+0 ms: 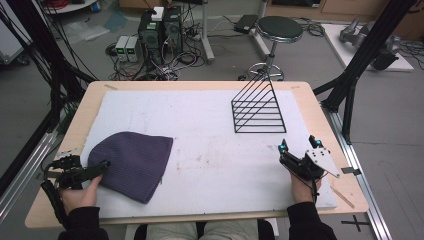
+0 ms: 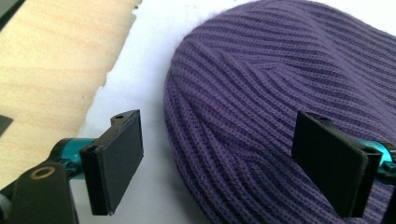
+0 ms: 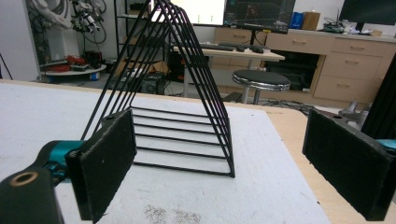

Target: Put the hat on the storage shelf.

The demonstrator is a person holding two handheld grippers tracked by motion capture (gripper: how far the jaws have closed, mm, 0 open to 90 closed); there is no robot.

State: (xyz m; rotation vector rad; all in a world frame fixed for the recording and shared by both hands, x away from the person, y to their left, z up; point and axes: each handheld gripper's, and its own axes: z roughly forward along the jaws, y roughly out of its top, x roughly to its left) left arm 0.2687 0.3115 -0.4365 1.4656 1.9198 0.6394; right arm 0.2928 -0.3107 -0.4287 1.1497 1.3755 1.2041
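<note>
Left claw (image 2: 219,163) gapes wide, hat (image 2: 280,93) edge just ahead between its pads – dip low, pinch 1 ribbed fold cleanly. Right claw (image 3: 224,163) rests apart, rack (image 3: 177,116) ahead.

My right gripper (image 3: 219,163) holds its two black jaws wide apart with nothing between them, low over the white mat (image 3: 42,112). Ahead of me on that mat stands a black wire rack (image 3: 187,116), triangular and upright, well clear of my pads. Beyond the table edge I see a round black stool (image 3: 261,80) and wooden drawers (image 3: 348,65).
</note>
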